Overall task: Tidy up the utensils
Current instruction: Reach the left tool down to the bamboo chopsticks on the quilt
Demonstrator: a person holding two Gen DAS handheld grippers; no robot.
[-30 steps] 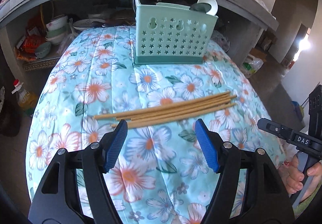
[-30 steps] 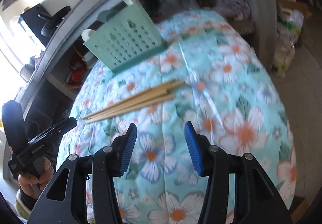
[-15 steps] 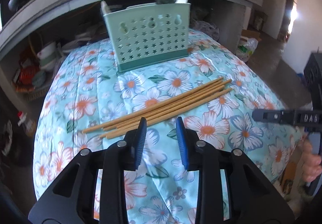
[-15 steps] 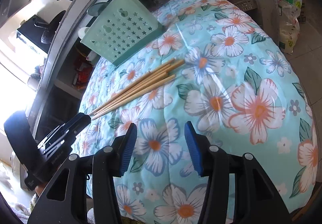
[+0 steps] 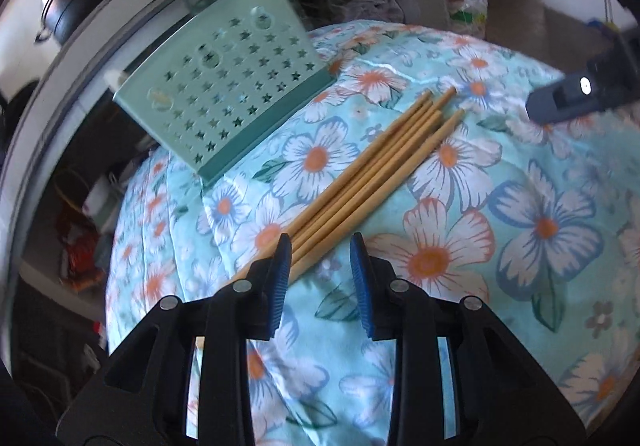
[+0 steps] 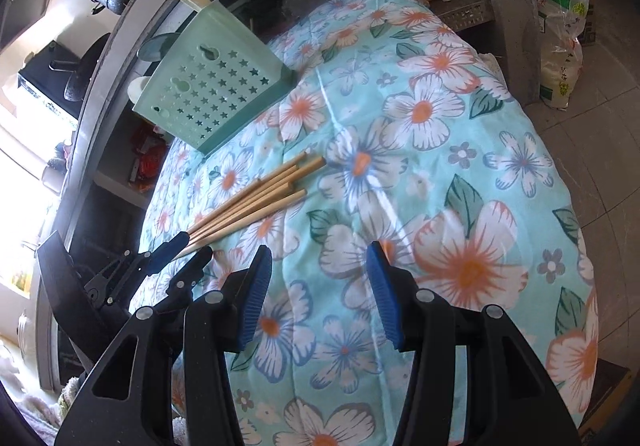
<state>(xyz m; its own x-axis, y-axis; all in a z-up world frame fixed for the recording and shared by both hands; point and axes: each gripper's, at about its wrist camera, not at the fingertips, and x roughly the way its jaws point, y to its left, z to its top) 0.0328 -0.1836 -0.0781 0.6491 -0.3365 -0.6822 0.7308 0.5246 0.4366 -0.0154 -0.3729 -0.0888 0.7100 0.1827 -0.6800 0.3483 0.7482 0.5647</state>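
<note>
Several wooden chopsticks lie bunched on the floral tablecloth, also in the right wrist view. A mint-green utensil basket with star holes stands behind them, also in the right wrist view. My left gripper is open with a narrow gap, its jaws either side of the chopsticks' near ends; it shows in the right wrist view. My right gripper is open and empty over the cloth, right of the chopsticks.
A grey counter edge curves behind the table, with a black pot on it. Shelves under it hold clutter. A plastic bag stands on the floor at the right. The right gripper's body shows in the left wrist view.
My left gripper has moved forward and down to the chopsticks' near ends, with its jaws a little wider than half a second ago. The right gripper has shifted slightly closer to the table.
</note>
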